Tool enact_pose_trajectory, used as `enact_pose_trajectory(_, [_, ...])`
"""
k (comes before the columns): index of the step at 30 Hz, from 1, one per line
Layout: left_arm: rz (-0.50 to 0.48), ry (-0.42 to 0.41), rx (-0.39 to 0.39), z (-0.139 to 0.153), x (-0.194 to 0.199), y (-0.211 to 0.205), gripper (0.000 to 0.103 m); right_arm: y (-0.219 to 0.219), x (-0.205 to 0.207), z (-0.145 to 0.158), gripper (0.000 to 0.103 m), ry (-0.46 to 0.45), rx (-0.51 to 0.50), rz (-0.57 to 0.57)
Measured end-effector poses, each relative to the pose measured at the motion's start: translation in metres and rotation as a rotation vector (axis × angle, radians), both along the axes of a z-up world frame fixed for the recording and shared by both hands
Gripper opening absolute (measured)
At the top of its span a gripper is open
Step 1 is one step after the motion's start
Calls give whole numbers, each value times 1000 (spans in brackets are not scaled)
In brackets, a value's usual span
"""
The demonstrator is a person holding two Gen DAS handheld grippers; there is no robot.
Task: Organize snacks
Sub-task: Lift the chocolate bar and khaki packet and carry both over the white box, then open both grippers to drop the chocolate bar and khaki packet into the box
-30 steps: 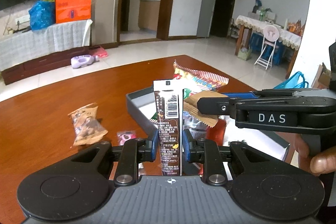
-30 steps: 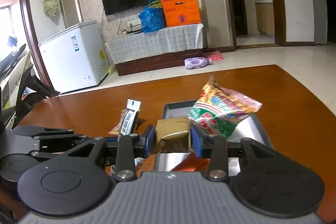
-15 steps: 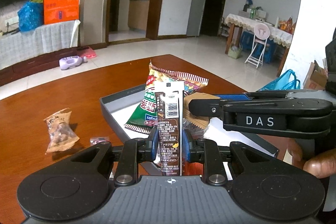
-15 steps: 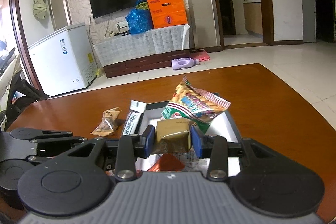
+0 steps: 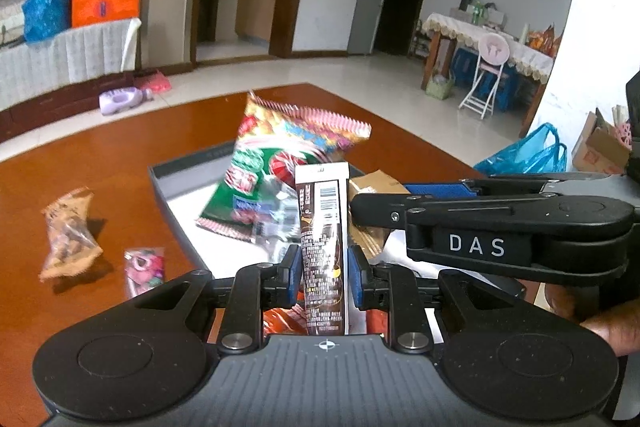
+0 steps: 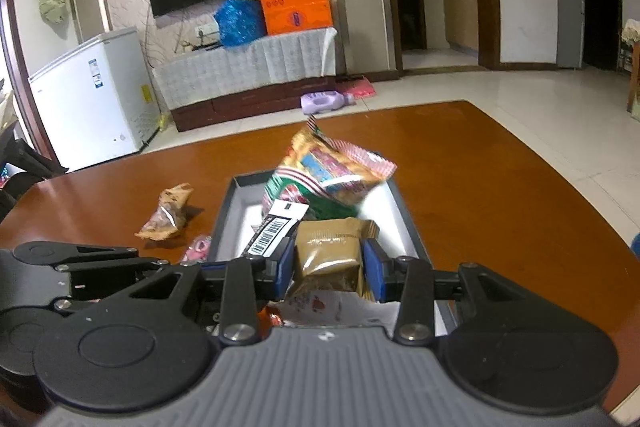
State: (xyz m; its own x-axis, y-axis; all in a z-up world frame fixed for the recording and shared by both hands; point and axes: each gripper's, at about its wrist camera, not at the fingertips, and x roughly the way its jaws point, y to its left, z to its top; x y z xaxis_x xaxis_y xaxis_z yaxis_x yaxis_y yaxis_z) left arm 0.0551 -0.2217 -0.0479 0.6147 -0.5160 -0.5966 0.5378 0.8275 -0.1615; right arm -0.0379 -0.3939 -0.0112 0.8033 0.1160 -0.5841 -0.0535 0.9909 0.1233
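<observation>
My left gripper (image 5: 323, 269) is shut on a long brown stick packet (image 5: 323, 227) with a barcode, held upright over the near part of the grey tray (image 5: 180, 175). My right gripper (image 6: 329, 267) is shut on a tan square snack packet (image 6: 329, 251), also above the tray (image 6: 412, 223). A large colourful chip bag (image 5: 280, 163) leans at the tray's far end (image 6: 328, 179). The stick packet (image 6: 276, 227) shows just left of the tan packet. The right gripper's body crosses the left wrist view on the right, and the tan packet (image 5: 374, 183) peeks out behind it.
On the brown wooden table (image 5: 100, 155) left of the tray lie a tan nut packet (image 5: 66, 231) and a small pink candy (image 5: 142, 263). An orange-red wrapper (image 5: 284, 319) lies in the tray under my left gripper. A person's fingers (image 5: 612, 327) show at the right edge.
Both grippers have moved in over the tray with their packets still held. The tray and chip bag now sit more centred and closer in both views.
</observation>
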Motion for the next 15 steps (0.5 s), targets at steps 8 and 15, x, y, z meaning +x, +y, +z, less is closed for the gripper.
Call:
enact_pose_trajectory(8, [-15, 15, 20, -7, 0, -9, 33, 0, 5, -11, 39, 47, -24, -16])
enact_pose_trajectory(15, [1, 10, -22, -3, -7, 7, 52, -8, 7, -10, 48, 54, 48, -40])
